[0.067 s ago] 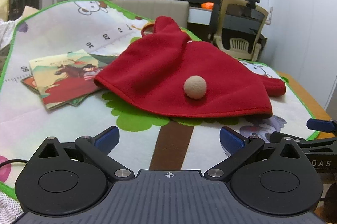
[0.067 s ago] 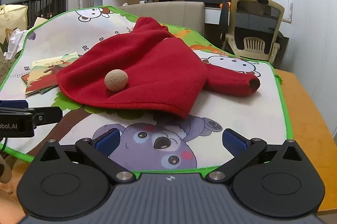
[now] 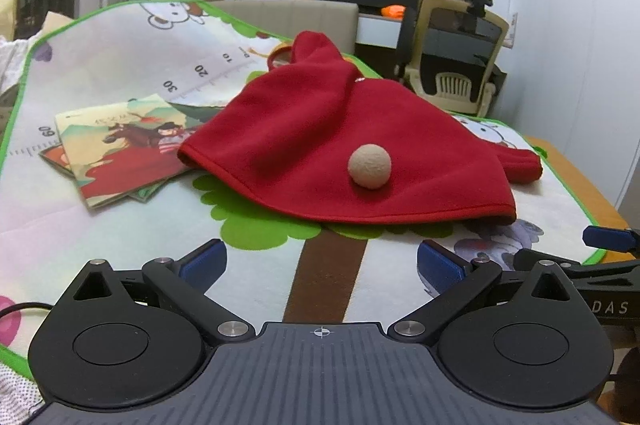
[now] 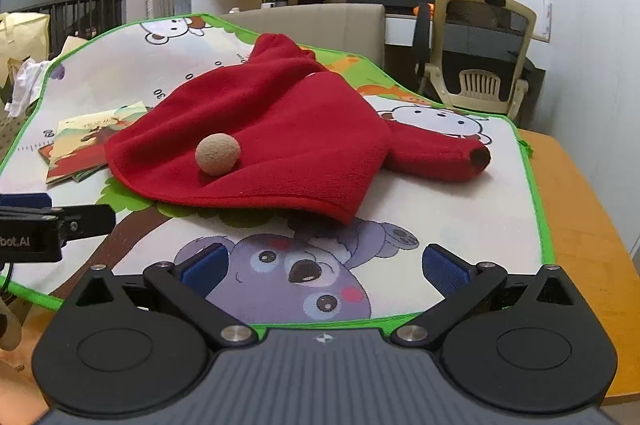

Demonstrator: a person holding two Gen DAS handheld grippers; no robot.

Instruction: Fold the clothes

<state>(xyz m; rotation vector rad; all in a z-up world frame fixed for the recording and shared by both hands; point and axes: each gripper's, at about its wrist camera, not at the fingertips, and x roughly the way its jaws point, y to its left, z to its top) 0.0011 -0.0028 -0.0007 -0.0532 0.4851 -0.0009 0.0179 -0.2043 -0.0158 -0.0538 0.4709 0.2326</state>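
Observation:
A red fleece garment [image 3: 320,145] [image 4: 280,133] lies spread on a cartoon play mat [image 3: 100,65] [image 4: 440,209], with a beige pom-pom [image 3: 369,166] [image 4: 218,153] on it and one sleeve [image 4: 440,153] sticking out to the right. My left gripper [image 3: 322,265] is open, empty, above the mat just short of the garment's near hem. In the right wrist view my right gripper [image 4: 324,267] is open and empty too, over the mat's front edge, near the garment's right corner. Each gripper shows at the side of the other's view.
Picture books [image 3: 116,145] [image 4: 84,141] lie on the mat left of the garment, partly under its edge. The wooden table [image 4: 580,225] shows bare to the right. An office chair [image 3: 456,61], a beige seat back and shelves stand behind.

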